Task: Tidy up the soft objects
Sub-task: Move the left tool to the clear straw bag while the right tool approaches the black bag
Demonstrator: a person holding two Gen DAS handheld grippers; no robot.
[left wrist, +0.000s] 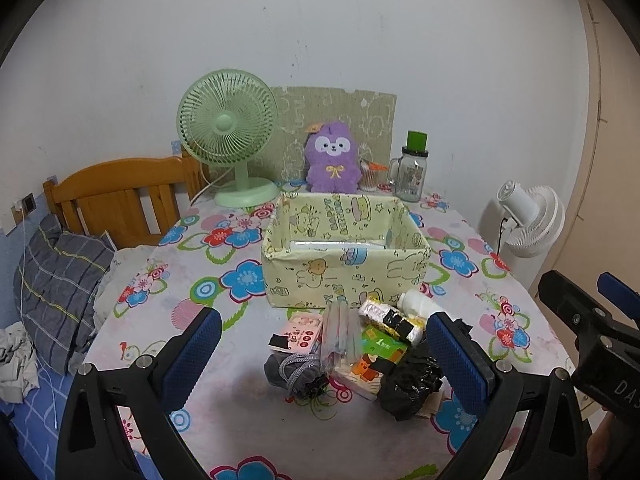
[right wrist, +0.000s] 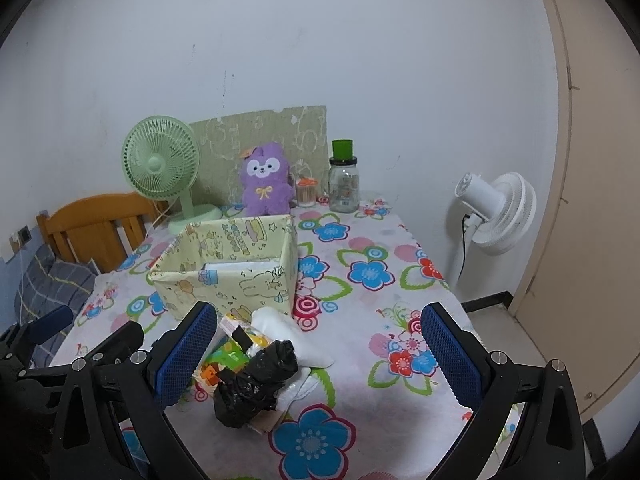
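Observation:
A pile of soft items lies on the floral table in front of a pale yellow cartoon-print box (left wrist: 344, 276) (right wrist: 224, 280). The pile holds a crumpled black plastic bag (left wrist: 408, 384) (right wrist: 256, 384), a grey drawstring pouch (left wrist: 294, 372), a pink tissue pack (left wrist: 302, 330), a clear plastic packet (left wrist: 340, 332), a green packet (left wrist: 384, 346) and a white roll (left wrist: 416, 304) (right wrist: 288, 332). My left gripper (left wrist: 324, 364) is open above the pile. My right gripper (right wrist: 320, 356) is open, with the black bag near its left finger. A clear-wrapped item lies inside the box.
At the table's back stand a green desk fan (left wrist: 228, 136) (right wrist: 164, 168), a purple plush (left wrist: 332, 158) (right wrist: 266, 186), a jar with green lid (left wrist: 412, 168) (right wrist: 344, 178). A white fan (left wrist: 528, 216) (right wrist: 496, 212) stands right; a wooden bed headboard (left wrist: 120, 196) left.

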